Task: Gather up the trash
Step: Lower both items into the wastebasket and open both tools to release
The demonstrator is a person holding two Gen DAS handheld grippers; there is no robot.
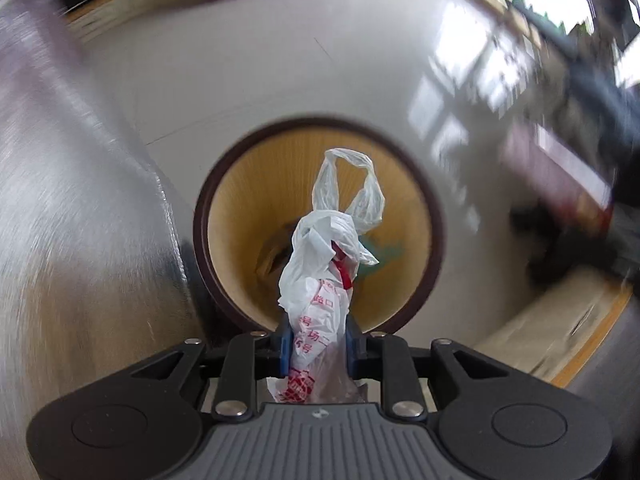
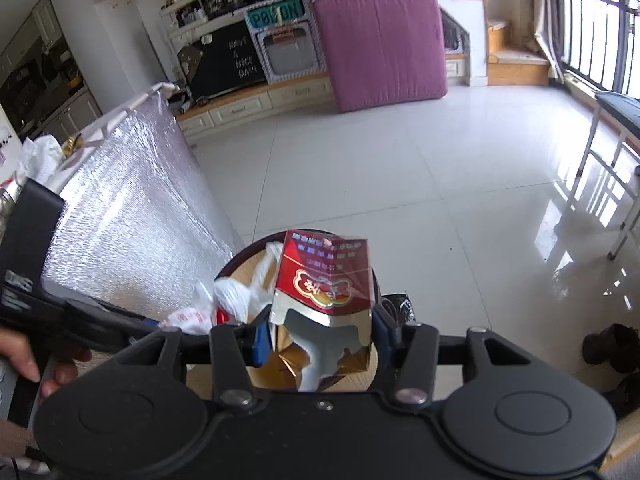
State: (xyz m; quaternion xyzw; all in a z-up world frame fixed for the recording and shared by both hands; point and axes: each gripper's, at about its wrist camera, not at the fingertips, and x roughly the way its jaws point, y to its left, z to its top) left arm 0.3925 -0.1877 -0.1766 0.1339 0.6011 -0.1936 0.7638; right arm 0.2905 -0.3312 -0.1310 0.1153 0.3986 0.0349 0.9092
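Note:
My left gripper (image 1: 316, 344) is shut on a crumpled white plastic bag (image 1: 320, 280) with red print, whose handles stick up over the mouth of a round wooden bin (image 1: 400, 208) with a dark rim. The bin holds some brown and teal scraps at its bottom. In the right wrist view my right gripper (image 2: 320, 332) is shut on a red and gold cigarette pack (image 2: 324, 280) in torn clear wrap, held just above the same bin (image 2: 240, 264). The white bag (image 2: 224, 300) and the left gripper (image 2: 120, 320) show at the left, over the bin's rim.
A silver foil-covered panel (image 2: 132, 220) stands close on the left of the bin. A person's hand (image 2: 24, 360) holds the left gripper's handle. Glossy white floor tiles (image 2: 400, 160) spread beyond; a pink mattress (image 2: 380, 44), a white-legged bench (image 2: 612, 184) and dark shoes (image 2: 608, 344) lie around.

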